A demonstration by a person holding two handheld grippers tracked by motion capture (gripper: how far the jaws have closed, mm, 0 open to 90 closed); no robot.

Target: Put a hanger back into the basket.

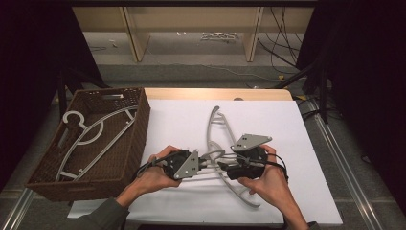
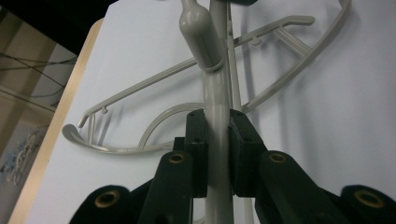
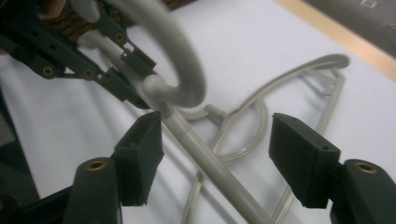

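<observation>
Lifting looks begun for one grey hanger (image 2: pixel 217 140), clamped along a bar by the left gripper (image 1: pixel 198 162) at the near middle of the white table (image 1: pixel 297 143). A second hanger (image 1: pixel 215 125) lies tangled under it, running toward the far side. The right gripper (image 3: pixel 217 156), just right of the left one, stands apart, its pads clear of the bar between them. One hanger (image 1: pixel 91 136) already rests in the wicker basket (image 1: pixel 136 143) at left; judging by this, two remain.

White table (image 1: pixel 297 143), grey hangers (image 1: pixel 214 125), wicker basket (image 1: pixel 140 128)
</observation>
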